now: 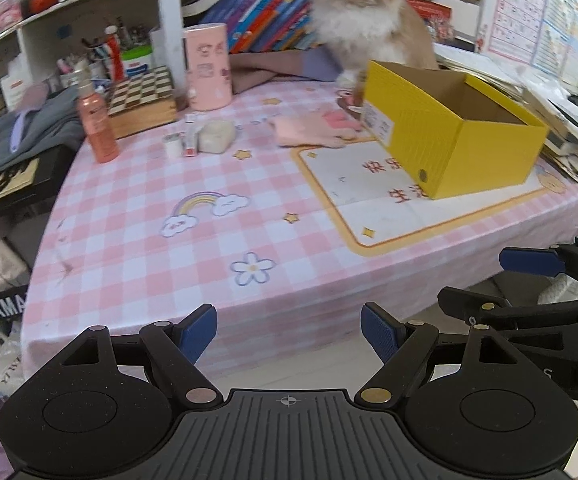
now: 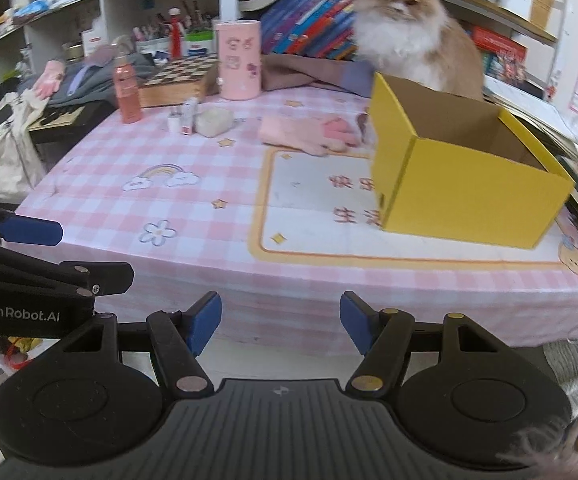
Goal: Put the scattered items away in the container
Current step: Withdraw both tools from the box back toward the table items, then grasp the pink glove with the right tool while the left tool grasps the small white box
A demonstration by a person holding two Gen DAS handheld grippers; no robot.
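Note:
An open yellow cardboard box [image 1: 461, 136] [image 2: 465, 196] stands on the right of the pink checked table. Left of it lies a pink glove [image 1: 313, 130] [image 2: 309, 132]. Further left sit a pale soft block [image 1: 218, 136] [image 2: 212, 121], a small tube [image 1: 190, 140] [image 2: 188, 118] and a small white bottle [image 1: 172, 144] [image 2: 173, 122]. My left gripper [image 1: 289, 334] is open and empty, held off the table's front edge. My right gripper [image 2: 281, 326] is open and empty beside it, also short of the table.
A fluffy cat [image 1: 365, 12] [image 2: 409, 28] sits behind the box. A pink spray bottle [image 1: 97, 120], a pink canister [image 1: 208, 66] and a chessboard box [image 1: 143, 96] stand at the back left. Stacked books and papers [image 1: 561, 120] lie right of the box.

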